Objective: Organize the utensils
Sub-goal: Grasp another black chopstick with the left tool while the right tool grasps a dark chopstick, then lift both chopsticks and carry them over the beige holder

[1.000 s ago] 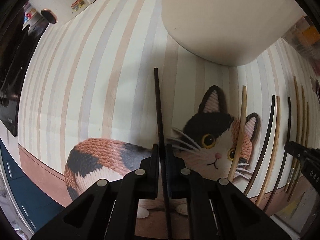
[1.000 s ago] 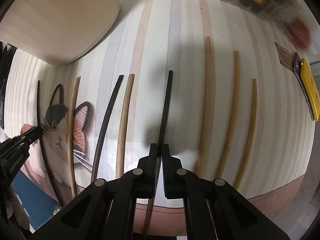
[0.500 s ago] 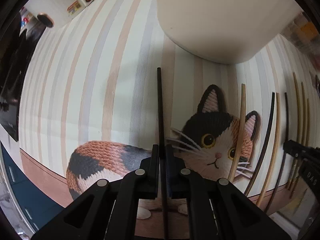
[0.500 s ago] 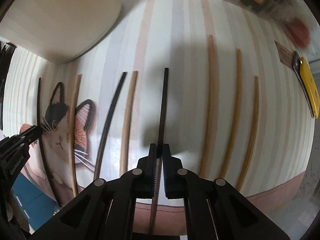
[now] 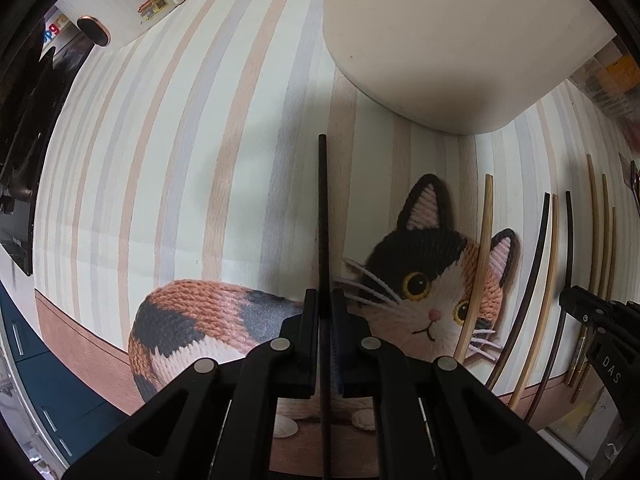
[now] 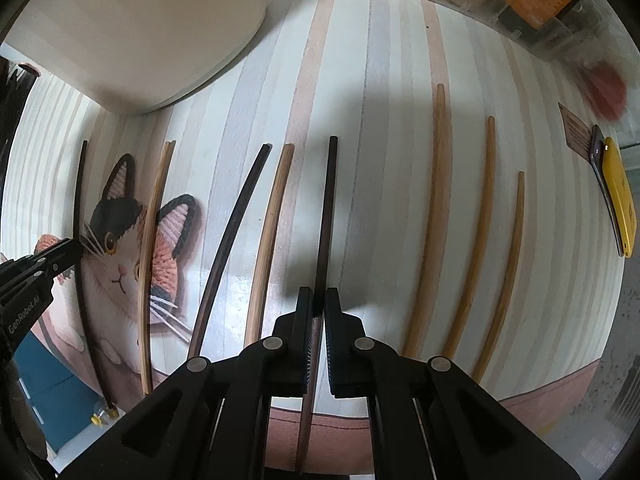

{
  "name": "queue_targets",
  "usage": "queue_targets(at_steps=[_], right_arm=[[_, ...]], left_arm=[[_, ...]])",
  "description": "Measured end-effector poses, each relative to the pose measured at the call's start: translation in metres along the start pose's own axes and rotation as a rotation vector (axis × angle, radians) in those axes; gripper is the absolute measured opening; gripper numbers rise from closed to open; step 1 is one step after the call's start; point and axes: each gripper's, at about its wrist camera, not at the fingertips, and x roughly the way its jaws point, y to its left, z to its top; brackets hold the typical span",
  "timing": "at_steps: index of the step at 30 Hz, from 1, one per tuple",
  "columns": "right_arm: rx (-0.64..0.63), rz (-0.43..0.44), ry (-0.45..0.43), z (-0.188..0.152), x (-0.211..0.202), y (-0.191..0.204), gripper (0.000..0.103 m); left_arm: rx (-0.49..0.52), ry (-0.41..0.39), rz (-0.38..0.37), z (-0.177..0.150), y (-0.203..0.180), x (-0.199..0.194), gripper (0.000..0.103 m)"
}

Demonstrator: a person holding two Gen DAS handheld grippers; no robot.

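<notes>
The left claw (image 5: pixel 325 300) is clenched on a black chopstick (image 5: pixel 322 208), which runs straight ahead between its fingers over the striped cat-print mat (image 5: pixel 168 160). The right claw (image 6: pixel 315 300) likewise grips a dark brown chopstick (image 6: pixel 326 208), its tip pointing away across the stripes. Compared with a second ago, both grips are unchanged; the white container (image 5: pixel 460 40) has drawn a little nearer in both views, and the left claw's stick tip now lies closer beneath its rim. On the surface between the two claws lie a pale bamboo chopstick (image 6: pixel 154 240) across the cat's face, then a dark one (image 6: pixel 228 248) just beside a tan one (image 6: pixel 270 240). To the right of the right claw rest three brown chopsticks (image 6: pixel 434 208), well apart from a yellow object (image 6: pixel 620 204) at the mat's edge. The white container stands ahead of both sticks
</notes>
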Motion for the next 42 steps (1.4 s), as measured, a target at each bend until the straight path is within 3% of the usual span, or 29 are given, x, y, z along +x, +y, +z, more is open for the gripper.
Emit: queue_targets(at_steps=[13,29,42], right_arm=[[0.035,-0.013,-0.025,-0.001,0.001,0.003,0.006],[0.106,0.145,-0.183,-0.011,-0.059,-0.015,0.005],[0.091,0.176,-0.321,0.000,-0.108,-0.011,0.005]], left_arm=[[0.018,-0.043,0.043,-0.004,-0.030,-0.003,0.003],[-0.055,-0.243,-0.041,-0.039,-0.006,-0.095,0.003],[-0.046,-0.401,0.020,-0.025,0.004,-0.144,0.003]])
